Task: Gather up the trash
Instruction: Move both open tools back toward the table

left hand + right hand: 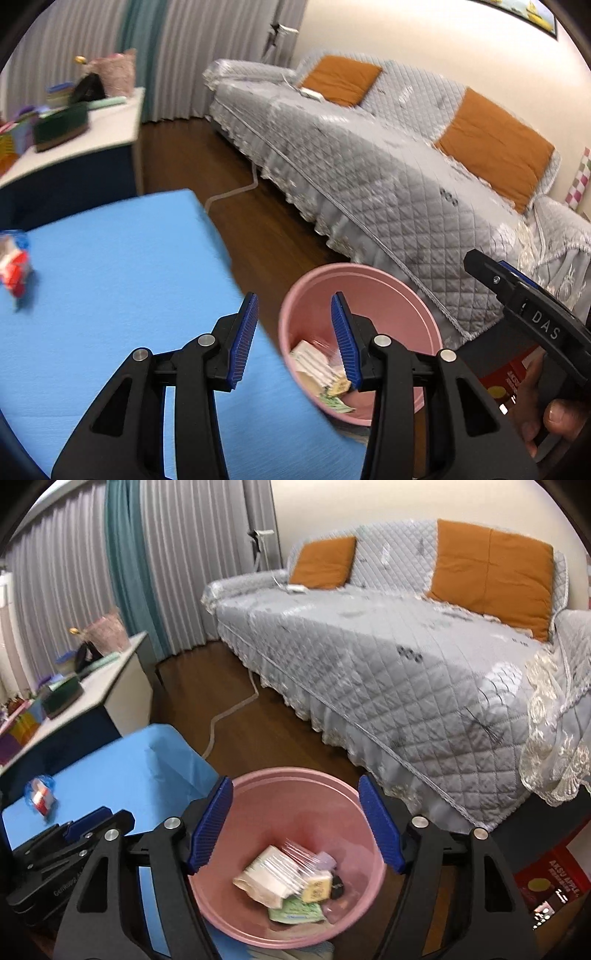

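Last visible trash is a red-white-blue wrapper on the blue bench, far-left side, near that edge and well apart from both my grippers. The rest is already in the pink bin, which sits just off the bench's right edge: paper packets, a green one, a small yellow piece.

Left gripper has its fingers apart with nothing between them, hovering over the gap between bench edge and bin rim. Right gripper has its fingers wide apart and empty, directly over the bin mouth.

Risks, my read: the wrapper is light and crinkly, so a shallow pinch could slide it off the left edge onto the floor. The two grippers are close side by side, so swinging the left across could clip the right. A low return pass could knock the bin rim and tip it.

Room: the bench top is open between me and the wrapper. The sofa hems in the bin's far side, a red box sits to the right, and a strip of wood floor stays free.
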`<state>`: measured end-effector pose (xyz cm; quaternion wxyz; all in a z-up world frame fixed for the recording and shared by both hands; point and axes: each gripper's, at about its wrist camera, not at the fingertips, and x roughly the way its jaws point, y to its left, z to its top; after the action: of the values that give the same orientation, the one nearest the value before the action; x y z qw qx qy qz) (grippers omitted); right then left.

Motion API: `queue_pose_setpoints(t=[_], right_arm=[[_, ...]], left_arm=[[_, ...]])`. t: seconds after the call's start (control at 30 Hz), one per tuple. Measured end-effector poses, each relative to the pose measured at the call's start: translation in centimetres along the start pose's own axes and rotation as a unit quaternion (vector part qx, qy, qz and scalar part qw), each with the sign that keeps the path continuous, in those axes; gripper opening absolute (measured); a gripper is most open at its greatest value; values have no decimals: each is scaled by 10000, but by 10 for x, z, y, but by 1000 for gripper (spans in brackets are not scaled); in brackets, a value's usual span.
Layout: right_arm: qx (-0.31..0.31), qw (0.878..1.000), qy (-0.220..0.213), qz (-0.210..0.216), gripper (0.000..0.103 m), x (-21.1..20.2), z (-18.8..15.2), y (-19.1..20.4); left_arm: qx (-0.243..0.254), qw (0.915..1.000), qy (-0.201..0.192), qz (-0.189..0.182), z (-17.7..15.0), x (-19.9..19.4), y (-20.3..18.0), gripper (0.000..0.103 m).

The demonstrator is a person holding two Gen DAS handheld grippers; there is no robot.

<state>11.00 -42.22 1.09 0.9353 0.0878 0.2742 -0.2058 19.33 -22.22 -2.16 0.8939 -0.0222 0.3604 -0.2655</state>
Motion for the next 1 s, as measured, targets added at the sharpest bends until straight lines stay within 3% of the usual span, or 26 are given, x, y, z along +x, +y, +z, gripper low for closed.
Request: queue_pose_setpoints(t=[0.27, 0.57, 0.73, 0.87, 1.0], right_arm=[[-122, 9977, -262, 611, 54, -21, 7, 63], [-255, 9874, -329, 1524, 22, -36, 7, 147], [-384, 9796, -218, 1961, 21, -36, 1, 195], [-499, 9712, -29, 2331, 24, -30, -6, 235], [-652, 9623, 210, 2631, 26, -20, -17, 278]], left_arm=[[-146, 9971, -488, 562, 19, -74, 64, 41], [-6, 9891, -815, 1228, 54, -155, 167, 41], [94, 9818, -876, 1684, 63, -173, 231, 41], [-279, 9782, -822, 1888, 55, -167, 285, 39], [-770, 9743, -525, 2049, 39, -136, 337, 35]])
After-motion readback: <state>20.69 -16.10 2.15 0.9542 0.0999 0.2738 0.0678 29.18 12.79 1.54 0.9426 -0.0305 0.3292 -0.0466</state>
